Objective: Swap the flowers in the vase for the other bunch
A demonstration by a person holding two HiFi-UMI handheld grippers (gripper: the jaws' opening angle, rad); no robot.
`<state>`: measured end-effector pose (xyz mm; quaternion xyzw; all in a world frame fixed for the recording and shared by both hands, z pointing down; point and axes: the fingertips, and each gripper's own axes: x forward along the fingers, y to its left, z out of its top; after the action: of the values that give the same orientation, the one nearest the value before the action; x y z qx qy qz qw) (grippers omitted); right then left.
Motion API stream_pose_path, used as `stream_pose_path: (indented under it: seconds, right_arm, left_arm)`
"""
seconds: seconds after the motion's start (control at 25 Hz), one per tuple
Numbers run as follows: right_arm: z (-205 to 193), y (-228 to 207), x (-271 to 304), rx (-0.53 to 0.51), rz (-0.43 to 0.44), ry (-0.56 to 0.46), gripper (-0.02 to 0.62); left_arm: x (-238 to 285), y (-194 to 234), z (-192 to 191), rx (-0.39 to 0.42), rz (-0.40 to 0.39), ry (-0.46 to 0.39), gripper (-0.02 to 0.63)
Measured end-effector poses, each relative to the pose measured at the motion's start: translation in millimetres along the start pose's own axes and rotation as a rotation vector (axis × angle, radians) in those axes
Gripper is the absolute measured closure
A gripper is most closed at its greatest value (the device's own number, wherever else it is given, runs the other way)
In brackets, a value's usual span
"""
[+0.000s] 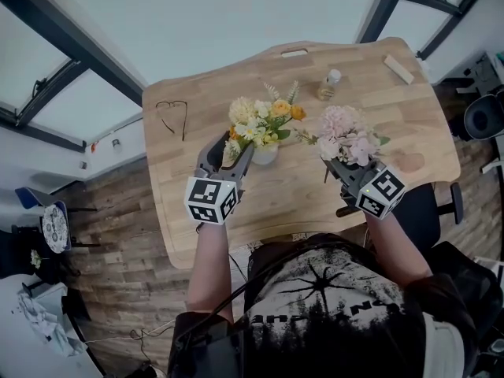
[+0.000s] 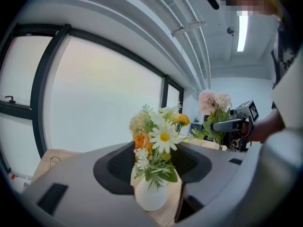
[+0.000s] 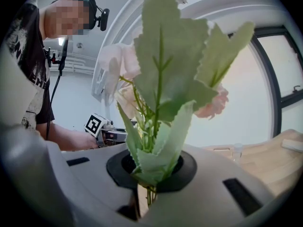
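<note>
On bench [image 1: 303, 205], yellow bunch [image 1: 264, 120] is seated in vase [image 1: 265, 157], flanked by spread left claw [image 1: 239, 146], seemingly without contact; pink bunch [image 1: 346, 135] is clenched in right claw [image 1: 340, 165]; vase could be toppled if clipped sideways.

The counter [image 1: 213, 85] is a pale wooden top with rounded corners and a wavy far edge, where a narrow slot [image 1: 294, 53] is cut through near the middle. A pair of glasses [image 1: 172, 115] lies towards its left side, well apart from everything else. A small white vase [image 1: 265, 154] stands upright near the middle, holding yellow, orange and white flowers [image 1: 264, 120]. Beyond it, towards the far edge, stands a small clear bottle [image 1: 330, 84]. A short wooden block [image 1: 398, 68] lies at an angle near the far right corner.
</note>
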<state>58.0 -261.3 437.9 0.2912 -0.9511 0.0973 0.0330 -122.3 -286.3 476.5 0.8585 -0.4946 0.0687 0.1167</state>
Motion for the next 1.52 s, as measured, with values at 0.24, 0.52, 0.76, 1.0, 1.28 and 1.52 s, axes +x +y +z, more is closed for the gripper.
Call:
stream_pose_path:
  seconds: [0.24,0.52,0.76,1.0,1.28,1.52]
  right_arm:
    - [-3,0,2,0.003,0.005,0.011,0.561]
    - [-4,-1,1,0.000,0.009,0.013,0.561]
    - [-5,-3,1,0.004,0.003,0.014,0.561]
    - [-4,-3,3,0.003,0.005,0.011,0.561]
    - [-3,-1,1,0.003,0.007,-0.002,0.561]
    - [2,0,0,-0.001,0.012,-0.023,0.561]
  left_arm:
    - [-3,7,-5,-0.023,0.038,-0.015,0.488]
    - [-4,4,-4,-0.020,0.053,-0.032,0.565]
    - [-3,3,-3,-0.025,0.041,-0.037,0.581]
    - [-3,2,1,-0.035,0.036,-0.048,0.583]
    - [-8,0,18,-0.025,0.046,-0.086,0.584]
    - [-14,-2,41,-0.019,0.044,-0.128,0.586]
